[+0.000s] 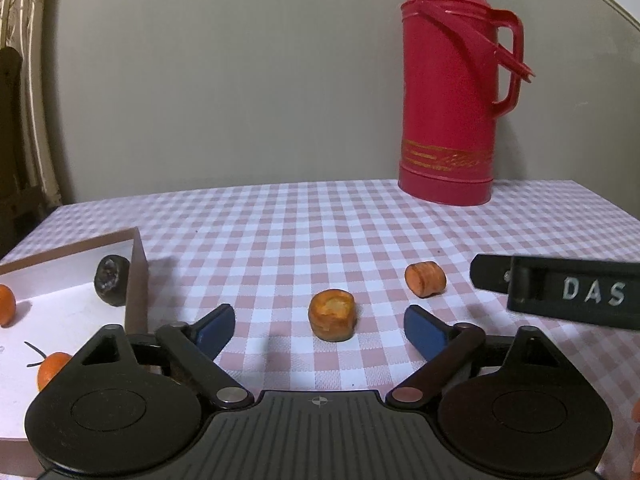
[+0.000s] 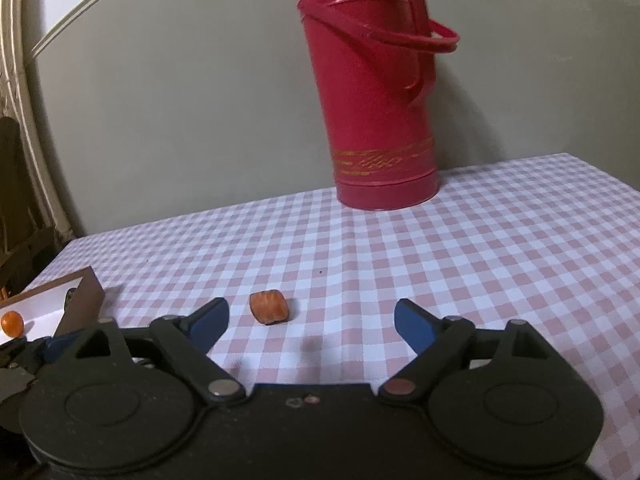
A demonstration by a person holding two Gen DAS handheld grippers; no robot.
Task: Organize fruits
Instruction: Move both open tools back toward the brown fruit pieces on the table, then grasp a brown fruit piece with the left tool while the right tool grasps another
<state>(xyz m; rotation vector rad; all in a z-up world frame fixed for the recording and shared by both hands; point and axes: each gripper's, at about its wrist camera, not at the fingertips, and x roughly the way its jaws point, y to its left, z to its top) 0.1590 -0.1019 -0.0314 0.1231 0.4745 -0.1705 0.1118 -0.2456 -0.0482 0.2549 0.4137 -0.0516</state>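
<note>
Closing in on two loose pieces of fruit over a pink-checked tablecloth (image 1: 320,232), we hold both tools with jaws apart and nothing between the pads. The left gripper (image 1: 319,328) frames a short, drum-shaped orange chunk (image 1: 333,314) with a pale, hollowed top; it sits upright between the blue fingertips (image 1: 216,330), touching neither. Beyond the right-hand jaw lies a ridged orange slice (image 1: 425,279) on its side, well clear of the pads. Outside the left-hand jaw stands a shallow cardboard box (image 1: 136,280), already holding a dark wrinkled fruit (image 1: 112,279) and small orange fruits (image 1: 6,304), apparently the collecting place.

The right gripper (image 2: 311,326), its side lettered in the left view, faces that same ridged slice (image 2: 269,306), which rests just ahead of its left-hand jaw, off centre. A tall red thermos (image 2: 376,120) stands far ahead of both.

We judge both pieces light and somewhat soft, likely dried or candied, with skins that may be tacky rather than slick. The drum looks best taken across its curved flanks at mid-height, gently, since its hollow top could crush. The slice may roll, so we would pinch its flat faces.
</note>
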